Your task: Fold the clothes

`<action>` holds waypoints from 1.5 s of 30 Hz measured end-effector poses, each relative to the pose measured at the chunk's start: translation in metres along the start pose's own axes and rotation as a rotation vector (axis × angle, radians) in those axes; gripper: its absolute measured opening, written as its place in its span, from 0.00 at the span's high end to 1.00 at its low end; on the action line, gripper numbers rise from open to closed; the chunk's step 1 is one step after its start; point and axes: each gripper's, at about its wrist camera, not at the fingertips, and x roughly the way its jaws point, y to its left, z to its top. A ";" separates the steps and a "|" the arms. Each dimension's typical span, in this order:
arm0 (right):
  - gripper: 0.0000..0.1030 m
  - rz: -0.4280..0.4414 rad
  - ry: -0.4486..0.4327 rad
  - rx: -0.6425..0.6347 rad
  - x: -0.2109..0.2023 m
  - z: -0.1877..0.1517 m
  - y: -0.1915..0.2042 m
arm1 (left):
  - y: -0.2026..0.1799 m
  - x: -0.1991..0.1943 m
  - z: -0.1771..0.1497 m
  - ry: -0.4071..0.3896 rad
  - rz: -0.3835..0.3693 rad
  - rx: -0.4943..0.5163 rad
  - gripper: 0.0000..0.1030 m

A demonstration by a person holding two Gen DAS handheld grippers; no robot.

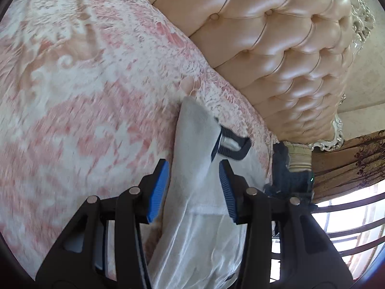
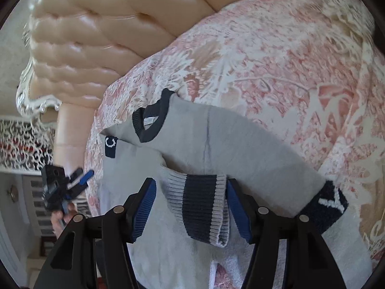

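Observation:
A grey sweater [image 2: 216, 139] with a navy collar [image 2: 146, 125] and striped ribbed hem [image 2: 199, 207] lies partly folded on the bed. My right gripper [image 2: 190, 207] is open, its blue pads either side of the striped hem, close to it. In the left wrist view the same sweater [image 1: 195, 159] lies folded lengthwise, collar [image 1: 231, 144] at the far end. My left gripper [image 1: 192, 187] is open above the sweater, with cloth between its pads but not pinched. The left gripper also shows in the right wrist view [image 2: 65, 187], held off the bed's edge.
The bed has a pink and white floral cover [image 1: 84, 96]. A tufted peach headboard [image 1: 276, 48] stands along its far side. Brown curtains [image 1: 349, 163] and a barred window [image 1: 349, 228] lie past the bed. A white lattice panel [image 2: 21, 144] is at the left.

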 end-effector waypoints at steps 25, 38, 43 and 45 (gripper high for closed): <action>0.29 0.048 -0.011 0.072 -0.014 0.002 -0.014 | -0.002 0.067 0.067 0.205 0.025 0.113 0.53; 0.55 -0.014 0.084 -0.007 0.002 0.000 0.008 | -0.003 0.068 0.065 0.193 0.014 0.100 0.53; 0.52 0.099 0.029 0.097 -0.008 0.002 -0.011 | -0.002 0.068 0.064 0.195 0.019 0.102 0.53; 0.52 0.100 0.034 0.101 -0.006 0.000 -0.015 | -0.002 0.068 0.064 0.193 0.023 0.101 0.53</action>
